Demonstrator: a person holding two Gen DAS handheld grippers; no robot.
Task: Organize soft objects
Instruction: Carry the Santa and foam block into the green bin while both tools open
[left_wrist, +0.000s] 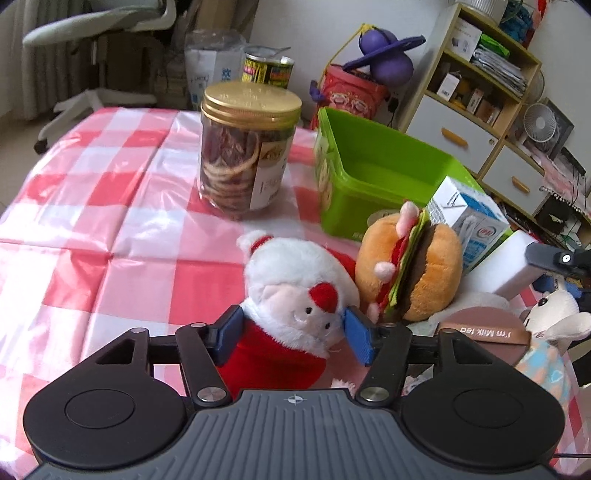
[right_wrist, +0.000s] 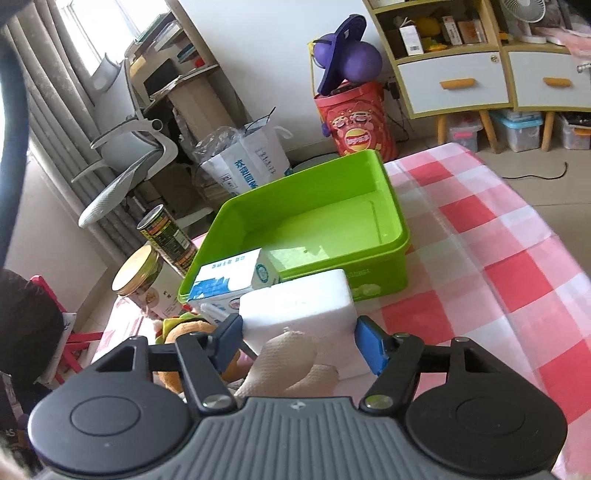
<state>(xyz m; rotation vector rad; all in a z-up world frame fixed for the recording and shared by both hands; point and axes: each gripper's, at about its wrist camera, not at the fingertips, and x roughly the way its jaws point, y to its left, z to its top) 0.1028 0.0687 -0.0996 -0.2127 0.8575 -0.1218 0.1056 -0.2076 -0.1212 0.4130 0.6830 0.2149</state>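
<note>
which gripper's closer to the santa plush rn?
Left. The left gripper straddles the Santa plush, pads at its sides. The right gripper is over a cream plush, Santa unseen.

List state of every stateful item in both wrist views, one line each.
left gripper: jaws around Santa plush, contact unclear
right gripper: jaws open, either side of white foam block
green bin: open, empty
cookie jar: gold lid on, upright
milk carton: closed, leaning against the bin
burger plush: on edge, outside the bin
can: open, lid bent up
</note>
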